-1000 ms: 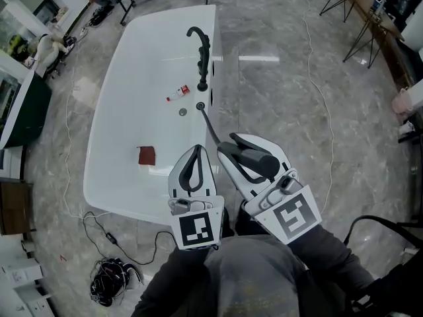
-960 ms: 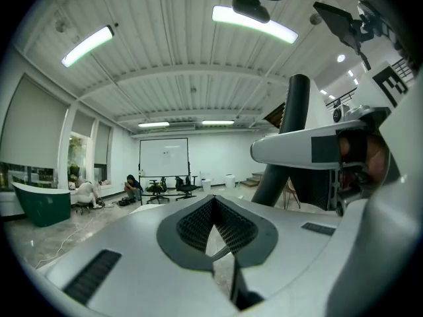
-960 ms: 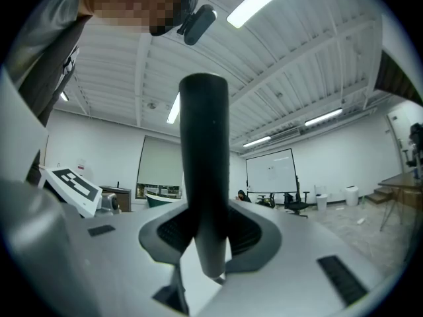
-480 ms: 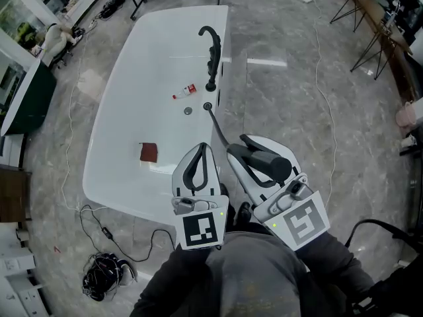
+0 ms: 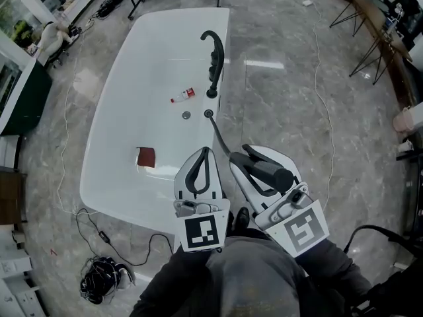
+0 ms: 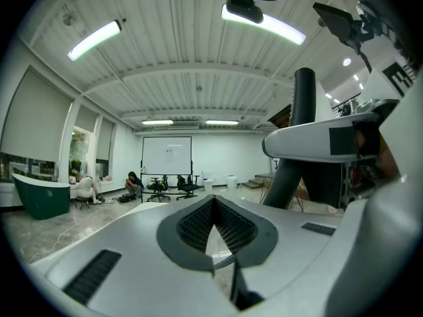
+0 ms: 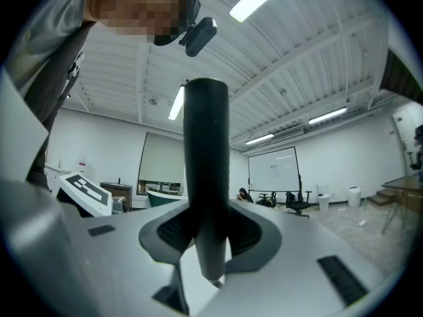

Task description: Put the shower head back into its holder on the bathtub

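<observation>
The shower head (image 5: pixel 269 168), a plain black cylinder with no print visible on it, is pinched between the jaws of the right gripper (image 5: pixel 243 157), held over the grey stone floor just off the near end of the bathtub (image 5: pixel 125 91). In the right gripper view it stands upright (image 7: pixel 206 177), the pads (image 7: pixel 246 233) pressing on its lower part. Its dark hose (image 5: pixel 218 135) runs from it to a round black fitting (image 5: pixel 209 113) on the tub's rim, just below the curved black faucet (image 5: pixel 215 58).

The left gripper (image 5: pixel 203 152) is beside the right one, its jaws pressed together at the tips with nothing between them (image 6: pixel 213 202).

Each gripper's cube (image 5: pixel 201 233) bears a black-and-white square marker, a pattern and not letters.

Inside the white tub lie a small bottle (image 5: pixel 182 96) with a red end, its label too small to read, a round drain (image 5: pixel 186 115) and a reddish-brown square cloth (image 5: pixel 146 156). A tangle of black cable (image 5: pixel 100 284) lies on the floor near the tub's corner.
</observation>
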Demonstrator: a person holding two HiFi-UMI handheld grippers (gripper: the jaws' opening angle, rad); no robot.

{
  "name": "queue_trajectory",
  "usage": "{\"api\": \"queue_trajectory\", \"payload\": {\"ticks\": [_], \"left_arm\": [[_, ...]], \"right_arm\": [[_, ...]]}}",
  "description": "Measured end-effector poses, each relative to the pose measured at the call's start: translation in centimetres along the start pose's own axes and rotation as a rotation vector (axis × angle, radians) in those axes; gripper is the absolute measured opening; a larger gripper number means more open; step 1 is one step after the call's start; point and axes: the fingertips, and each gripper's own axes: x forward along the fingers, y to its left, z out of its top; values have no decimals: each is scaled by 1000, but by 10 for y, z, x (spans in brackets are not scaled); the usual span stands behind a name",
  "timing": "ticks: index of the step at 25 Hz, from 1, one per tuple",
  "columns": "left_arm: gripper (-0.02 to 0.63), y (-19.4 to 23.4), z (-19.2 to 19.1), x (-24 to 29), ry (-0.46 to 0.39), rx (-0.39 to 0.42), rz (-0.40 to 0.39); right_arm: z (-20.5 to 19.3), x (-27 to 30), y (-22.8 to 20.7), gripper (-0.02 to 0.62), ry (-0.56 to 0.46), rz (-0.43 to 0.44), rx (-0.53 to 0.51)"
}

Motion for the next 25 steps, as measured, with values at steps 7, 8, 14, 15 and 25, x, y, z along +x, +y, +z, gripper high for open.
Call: {"api": "queue_trajectory", "payload": {"ticks": [7,8,14,15,25], "left_arm": [[2,12,-7,16,13,-1,-6],[2,13,-7,20,14,-3,-8],[2,21,-8,39,16,-19,-21],[2,23,-9,42,17,-23,-22],[3,42,-15,66,19,-65,-35]], "right_arm": [[-5,16,-8,121,9,-3,0],[-5,19,-10,121,10,-3,0],[-5,39,-18,121,15,-4,-8],[-5,42,-20,121,17,-5,-8],[-11,72,-24,121,44,-4,-23]]}}
